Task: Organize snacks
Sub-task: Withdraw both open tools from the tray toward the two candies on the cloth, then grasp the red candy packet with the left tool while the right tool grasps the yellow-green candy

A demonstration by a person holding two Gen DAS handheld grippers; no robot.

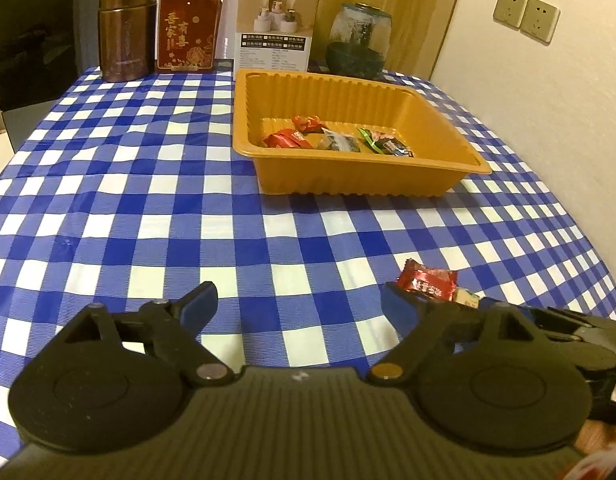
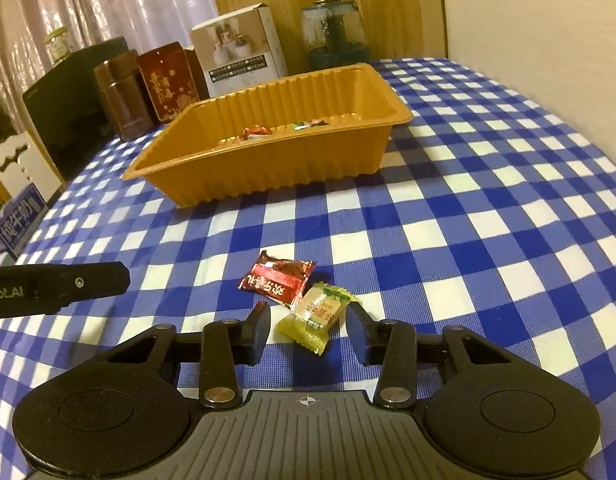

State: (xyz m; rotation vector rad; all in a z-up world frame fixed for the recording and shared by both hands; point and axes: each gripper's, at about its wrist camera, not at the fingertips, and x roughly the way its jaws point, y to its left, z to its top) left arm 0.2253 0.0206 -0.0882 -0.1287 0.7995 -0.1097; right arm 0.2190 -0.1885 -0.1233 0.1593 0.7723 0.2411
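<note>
- Right gripper (image 2: 308, 330) stands parted around a crinkly yellow candy (image 2: 314, 318), pads not pressing it; a glossy red packet (image 2: 276, 282) lies just ahead.
- Left gripper (image 1: 297, 306) is spread wide, holding nothing.
- Beneath both, a blue-and-white checked tablecloth (image 1: 147, 216); a cream wall to the right.
- Further ahead, a ribbed orange plastic tray (image 2: 267, 168) holds several wrapped snacks (image 1: 336, 138).

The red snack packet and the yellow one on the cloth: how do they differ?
The red snack packet is dark red with white lettering; the yellow snack packet is translucent yellow-green. The yellow one lies between the right gripper's fingers, pads not touching it; the red one lies just beyond them. Both are still outside the orange tray, on the checked cloth.
</note>
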